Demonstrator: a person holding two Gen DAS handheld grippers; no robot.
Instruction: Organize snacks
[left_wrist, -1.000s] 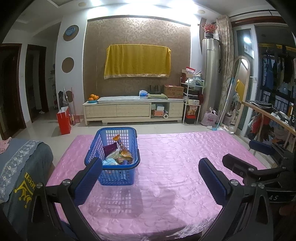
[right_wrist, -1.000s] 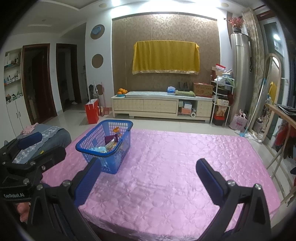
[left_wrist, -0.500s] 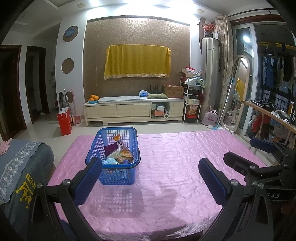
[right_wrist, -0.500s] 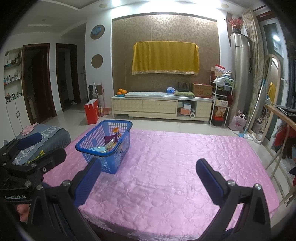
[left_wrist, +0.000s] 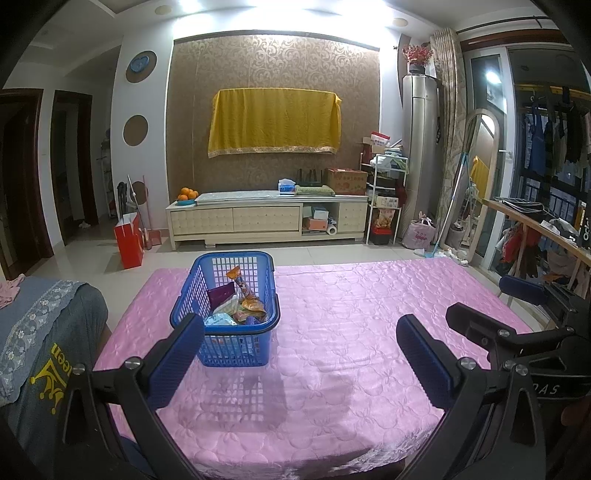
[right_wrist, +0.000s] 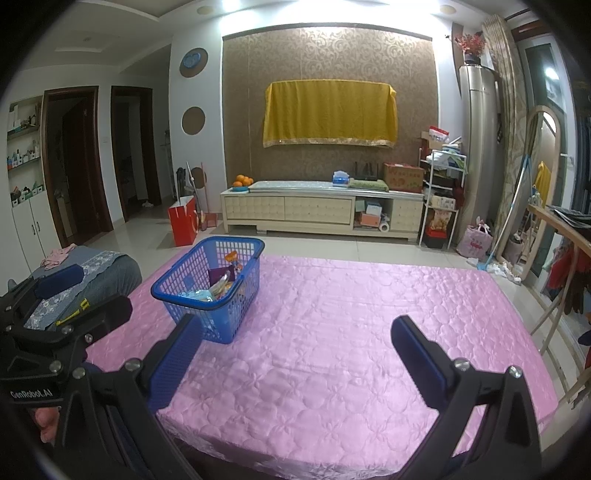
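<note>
A blue plastic lattice basket (left_wrist: 225, 314) stands upright on the surface (left_wrist: 351, 332), which is covered with a shiny pink quilted cloth. Inside the basket lie the snack packets (left_wrist: 240, 302): an orange-topped packet propped upright, a dark purple one beside it, and pale blue and yellow wrappers lower down; how many there are cannot be told.

In the left wrist view the left claw (left_wrist: 301, 354) hangs above the near edge of the surface with its blue-padded fingers (left_wrist: 177, 354) spread wide and nothing between them. The basket sits at about 11 o'clock from it, just beyond the left finger's tip. The right claw (left_wrist: 517, 325) shows at 3 o'clock in this view, over the right edge of the surface.

In the right wrist view the right claw (right_wrist: 295, 354) is likewise spread wide and holds nothing. The basket (right_wrist: 210, 288) lies at 10 o'clock from it, near the left edge of the surface (right_wrist: 369, 332), and the left claw (right_wrist: 70, 299) appears at 9 o'clock.

Beyond the surface, at 12 o'clock, a cream low cabinet (left_wrist: 266, 221) stands against a brown patterned wall under a yellow draped cloth (left_wrist: 273, 122).
</note>
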